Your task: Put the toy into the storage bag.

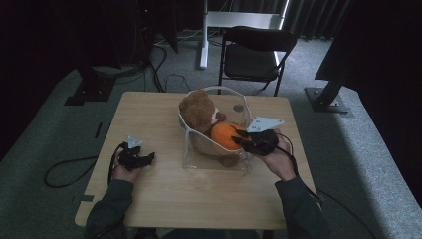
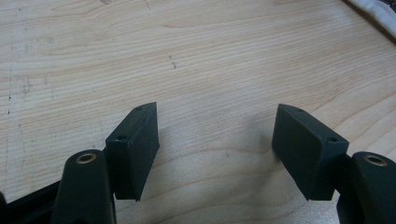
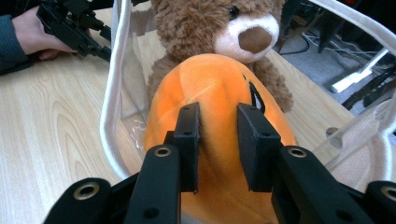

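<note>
A clear plastic bag (image 1: 217, 165) with a white rim (image 3: 113, 93) stands in the middle of the wooden table (image 1: 164, 196). Inside it sits a brown teddy bear (image 1: 198, 110) (image 3: 205, 28), and an orange plush toy (image 1: 225, 135) (image 3: 219, 88) lies against the bear's front. My right gripper (image 1: 244, 141) (image 3: 218, 114) reaches into the bag from the right, its jaws pinched on a fold of the orange plush. At the table's left, my left gripper (image 1: 148, 158) (image 2: 217, 116) rests low over bare wood with its jaws wide open and nothing between them.
A black folding chair (image 1: 254, 52) stands beyond the table's far edge. Black cables (image 1: 64, 172) lie on the grey carpet to the left. A small round mark (image 1: 238, 107) shows on the tabletop behind the bag. The person's left hand (image 3: 32, 35) holds the left gripper.
</note>
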